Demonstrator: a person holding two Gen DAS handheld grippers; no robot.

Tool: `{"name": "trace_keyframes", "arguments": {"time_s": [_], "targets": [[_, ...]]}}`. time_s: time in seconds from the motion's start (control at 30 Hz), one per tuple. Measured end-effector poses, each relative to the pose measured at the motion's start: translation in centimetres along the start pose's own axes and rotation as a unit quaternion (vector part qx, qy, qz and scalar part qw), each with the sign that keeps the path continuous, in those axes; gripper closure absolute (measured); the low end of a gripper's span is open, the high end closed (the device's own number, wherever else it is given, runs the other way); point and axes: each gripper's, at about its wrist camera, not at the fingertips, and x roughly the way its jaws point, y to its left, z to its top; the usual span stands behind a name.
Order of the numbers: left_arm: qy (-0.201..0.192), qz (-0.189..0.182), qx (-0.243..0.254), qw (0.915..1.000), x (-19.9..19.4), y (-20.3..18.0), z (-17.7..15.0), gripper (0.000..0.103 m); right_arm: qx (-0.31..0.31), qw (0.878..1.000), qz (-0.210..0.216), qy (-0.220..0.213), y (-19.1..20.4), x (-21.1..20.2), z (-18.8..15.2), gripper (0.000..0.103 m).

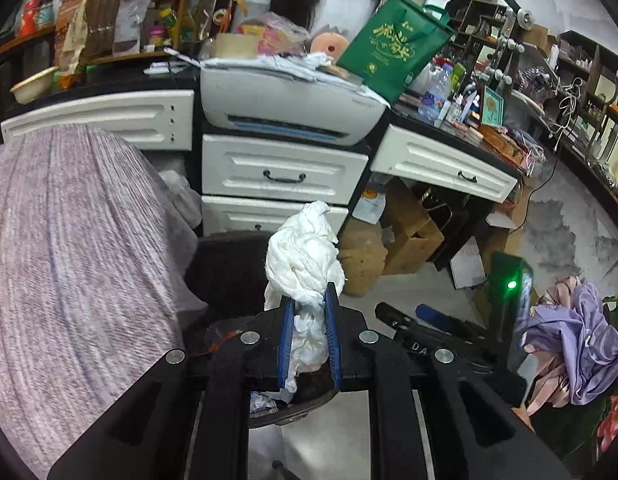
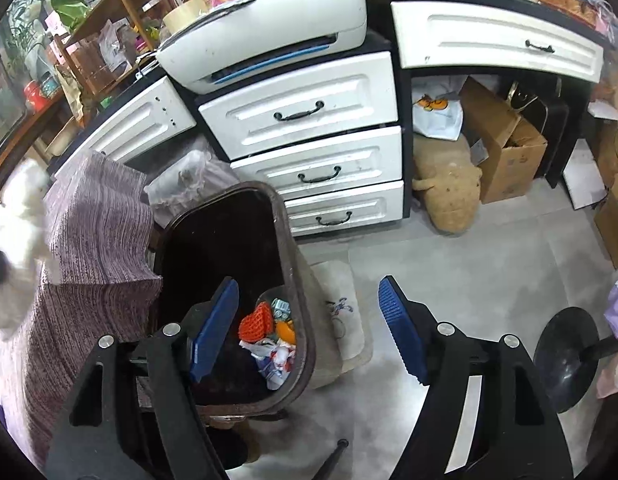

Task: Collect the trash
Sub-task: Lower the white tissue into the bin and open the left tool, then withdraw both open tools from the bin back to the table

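Note:
My left gripper (image 1: 309, 300) is shut on a crumpled white tissue (image 1: 305, 256) and holds it above the dark brown trash bin (image 1: 225, 268). In the right wrist view the same tissue (image 2: 17, 216) shows blurred at the far left edge. The trash bin (image 2: 297, 292) stands open on the floor, with orange, white and blue trash (image 2: 269, 332) inside. My right gripper (image 2: 309, 304) is open and empty, its left finger over the bin's mouth and its right finger over the floor.
A purple-grey cloth (image 2: 89, 248) hangs beside the bin on the left. White drawers (image 2: 309, 152) with a printer (image 2: 269, 28) on top stand behind it. A tan plush toy (image 2: 449, 192), cardboard boxes (image 2: 505, 144) and a black round stand base (image 2: 565, 356) sit on the floor.

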Motion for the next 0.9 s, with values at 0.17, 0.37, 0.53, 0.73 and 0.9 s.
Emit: {"name": "trace_keyframes", "arguments": {"time_s": [0.17,0.37,0.53,0.73,0.9], "targets": [[0.026,0.009,0.001,0.9996,2.8,-0.5,-0.8,0.088,0.005,1.000,0.003,-0.008,-0.7,-1.1,0.2,0.030],[0.054,0.025,0.017,0.9981,5.2,-1.4,-1.9,0.087,0.006,1.000,0.007,-0.014,-1.1,-1.9,0.3,0.030],[0.074,0.040,0.017,0.9963,7.1,-1.3,-2.5,0.073,0.006,1.000,0.006,-0.015,-1.5,-2.1,0.4,0.030],[0.065,0.068,0.031,0.9951,8.0,-1.7,-3.3,0.023,0.014,1.000,0.008,-0.011,-2.0,-2.0,0.3,0.030],[0.063,0.061,0.047,0.9950,7.2,-2.4,-3.4,0.022,0.018,1.000,0.004,-0.010,-2.3,-1.8,0.5,0.030]]}}
